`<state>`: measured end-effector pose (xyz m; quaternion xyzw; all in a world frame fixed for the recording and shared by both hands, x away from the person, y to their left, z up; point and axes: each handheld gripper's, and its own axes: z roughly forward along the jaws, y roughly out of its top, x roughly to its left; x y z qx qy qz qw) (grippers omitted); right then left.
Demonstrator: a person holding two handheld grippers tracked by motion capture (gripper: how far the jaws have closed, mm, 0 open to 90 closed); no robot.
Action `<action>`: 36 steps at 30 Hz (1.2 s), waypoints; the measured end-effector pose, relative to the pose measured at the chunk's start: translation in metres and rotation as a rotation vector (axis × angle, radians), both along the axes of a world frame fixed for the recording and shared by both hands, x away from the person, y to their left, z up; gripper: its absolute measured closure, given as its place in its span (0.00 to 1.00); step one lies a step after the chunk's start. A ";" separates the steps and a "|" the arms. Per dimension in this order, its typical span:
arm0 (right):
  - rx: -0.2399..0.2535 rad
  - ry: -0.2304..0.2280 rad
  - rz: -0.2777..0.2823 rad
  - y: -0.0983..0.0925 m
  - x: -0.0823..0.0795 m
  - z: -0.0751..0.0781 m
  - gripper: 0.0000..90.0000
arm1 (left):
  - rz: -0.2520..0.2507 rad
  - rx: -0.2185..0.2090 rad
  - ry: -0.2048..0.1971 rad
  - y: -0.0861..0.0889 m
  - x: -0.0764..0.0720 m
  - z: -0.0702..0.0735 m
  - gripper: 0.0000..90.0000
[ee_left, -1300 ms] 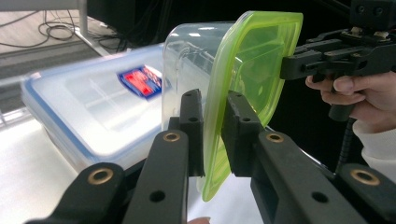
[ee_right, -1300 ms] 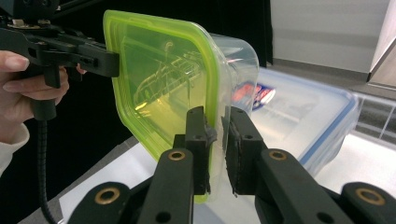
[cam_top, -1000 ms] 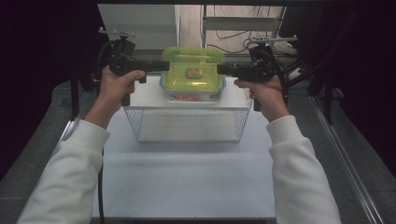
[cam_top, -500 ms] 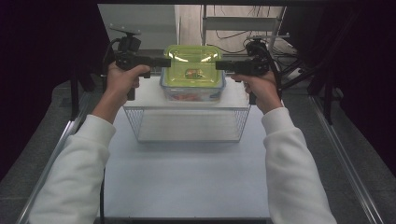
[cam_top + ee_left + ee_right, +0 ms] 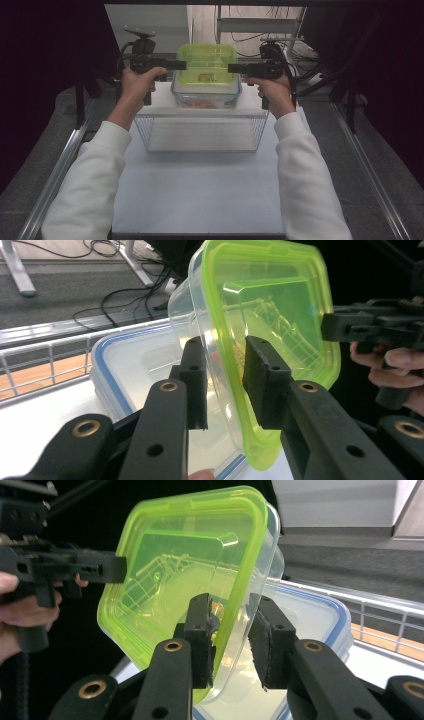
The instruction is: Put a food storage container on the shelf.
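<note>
Beyond wire basket (image 5: 200, 135): green-lidded container (image 5: 207, 67) between 2 loosening grippers

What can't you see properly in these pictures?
- Food inside the green-lidded box: high view, too small and tinted by the lid to name.
- Blue-rimmed box contents: left gripper view, frosted lid hides them.
- Left tool grip: both gripper views, pads look slightly off the rim after just opening; contact is uncertain.
</note>
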<state>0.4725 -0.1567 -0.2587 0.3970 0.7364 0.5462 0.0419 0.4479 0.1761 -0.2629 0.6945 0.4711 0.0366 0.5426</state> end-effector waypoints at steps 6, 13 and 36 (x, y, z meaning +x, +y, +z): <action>0.013 0.013 -0.010 0.000 0.003 -0.003 0.76 | -0.003 -0.014 0.011 0.001 0.001 -0.003 0.75; 0.000 0.027 -0.008 -0.001 0.000 -0.005 0.67 | -0.014 -0.015 0.013 -0.002 0.003 -0.004 0.55; 0.011 0.029 -0.042 -0.003 -0.009 -0.003 0.39 | -0.016 -0.003 -0.043 0.001 -0.007 0.001 0.25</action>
